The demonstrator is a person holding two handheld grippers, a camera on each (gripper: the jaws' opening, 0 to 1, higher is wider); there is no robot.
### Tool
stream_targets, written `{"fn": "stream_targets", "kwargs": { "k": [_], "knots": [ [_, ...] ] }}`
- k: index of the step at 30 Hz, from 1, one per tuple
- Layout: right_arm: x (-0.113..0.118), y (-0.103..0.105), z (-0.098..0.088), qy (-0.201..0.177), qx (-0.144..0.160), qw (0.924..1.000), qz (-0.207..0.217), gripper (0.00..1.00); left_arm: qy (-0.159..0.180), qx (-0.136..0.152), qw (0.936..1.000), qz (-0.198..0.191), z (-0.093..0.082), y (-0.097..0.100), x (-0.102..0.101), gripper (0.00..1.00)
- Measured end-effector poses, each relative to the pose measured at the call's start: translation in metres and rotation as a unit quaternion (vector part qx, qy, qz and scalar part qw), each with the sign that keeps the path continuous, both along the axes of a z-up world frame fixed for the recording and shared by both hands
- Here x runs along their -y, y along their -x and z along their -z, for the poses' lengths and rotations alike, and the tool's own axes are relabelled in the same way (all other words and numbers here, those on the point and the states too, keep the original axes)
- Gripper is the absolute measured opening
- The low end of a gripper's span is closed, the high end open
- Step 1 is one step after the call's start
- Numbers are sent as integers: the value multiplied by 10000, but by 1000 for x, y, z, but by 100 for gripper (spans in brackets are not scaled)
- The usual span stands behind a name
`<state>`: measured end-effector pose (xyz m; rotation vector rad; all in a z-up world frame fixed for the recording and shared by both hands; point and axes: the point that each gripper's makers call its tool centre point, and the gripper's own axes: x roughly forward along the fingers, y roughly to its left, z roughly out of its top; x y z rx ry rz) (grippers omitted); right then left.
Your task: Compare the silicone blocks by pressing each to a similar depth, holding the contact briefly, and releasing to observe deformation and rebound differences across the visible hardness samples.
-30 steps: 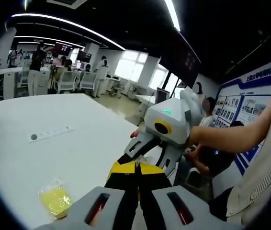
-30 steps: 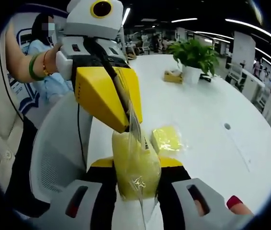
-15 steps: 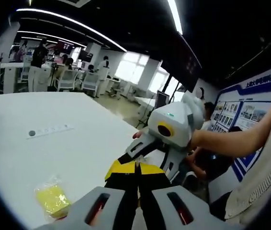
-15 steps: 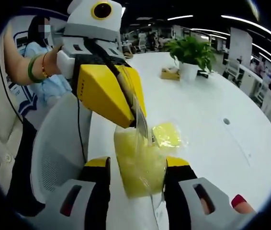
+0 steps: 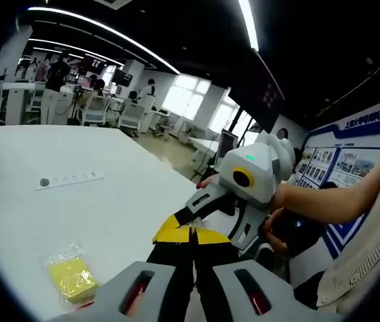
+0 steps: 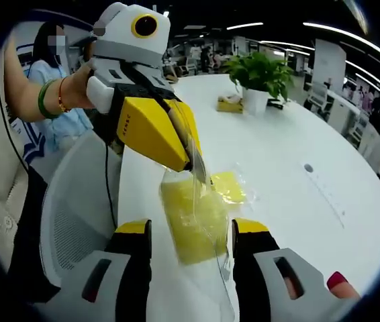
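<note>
Yellow bagged block (image 6: 188, 218) hanging from left gripper (image 6: 191, 164)

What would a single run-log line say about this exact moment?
left gripper: shut on bagged yellow silicone block, hanging | right gripper: open, jaws apart either side of it | second bagged yellow block: lying on white table

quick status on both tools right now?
Left tool: shut on the top edge of the bagged yellow silicone block.
Right tool: open, one jaw on each side of the block.
</note>
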<state>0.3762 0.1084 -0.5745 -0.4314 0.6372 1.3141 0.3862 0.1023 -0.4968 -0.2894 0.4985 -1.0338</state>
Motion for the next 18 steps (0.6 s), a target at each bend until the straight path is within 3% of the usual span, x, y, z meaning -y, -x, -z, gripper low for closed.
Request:
{"fn": "stream_targets", "kwargs": {
  "k": [11, 18],
  "knots": [
    [14, -5, -10, -254, 134, 9985, 460, 50, 52, -100, 9999, -77, 5, -4, -2, 0],
    [25, -5, -21, -618, 164, 9944, 844, 56, 89, -160, 9998, -101, 8, -6, -1, 0]
  ]
}}
